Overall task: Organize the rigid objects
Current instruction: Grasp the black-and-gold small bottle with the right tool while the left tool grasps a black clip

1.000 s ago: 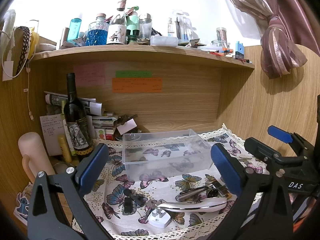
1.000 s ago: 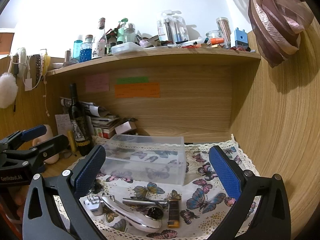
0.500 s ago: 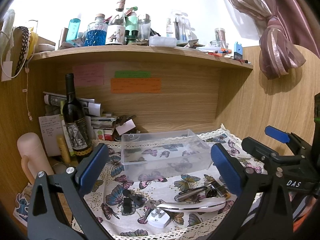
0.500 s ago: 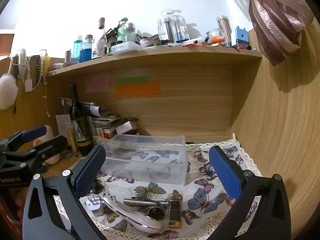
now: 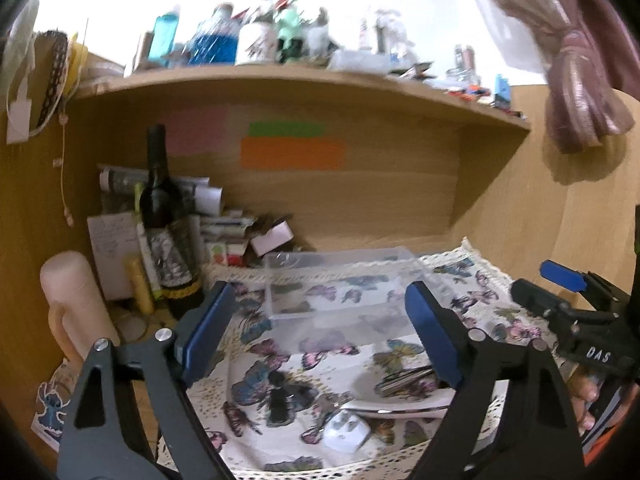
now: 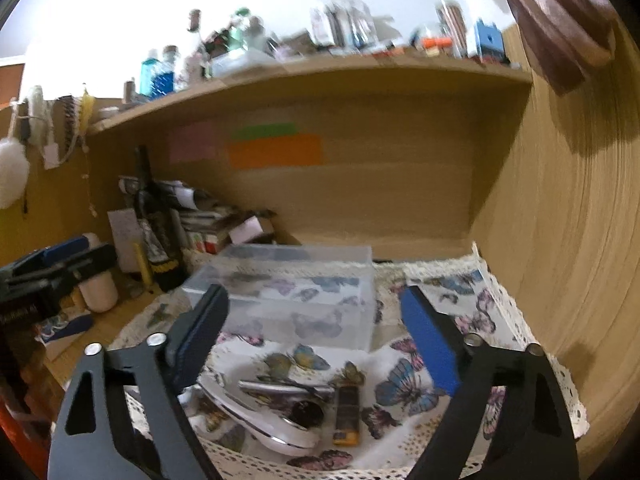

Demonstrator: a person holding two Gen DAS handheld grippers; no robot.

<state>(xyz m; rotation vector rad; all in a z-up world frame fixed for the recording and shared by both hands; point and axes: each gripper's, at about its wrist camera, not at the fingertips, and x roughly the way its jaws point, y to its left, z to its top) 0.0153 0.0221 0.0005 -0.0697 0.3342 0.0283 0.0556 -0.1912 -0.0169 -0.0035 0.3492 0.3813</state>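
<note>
Blue-padded jaws are standing wide apart on both tools, gripping nothing: the left gripper [image 5: 320,336] and the right gripper [image 6: 316,344] are both hovering over the near edge of the butterfly cloth [image 6: 404,384]. On it, a clear plastic box [image 6: 296,284] is sitting toward the back edge; a white massager [image 6: 256,420], a lighter [image 6: 346,410], a white plug [image 5: 346,434] and a black clip [image 5: 278,398] are lying along the front edge. A wine bottle [image 5: 166,224] is standing at the wooden alcove's left. Since half a second ago, both grippers are sitting lower and nearer the cloth.
</note>
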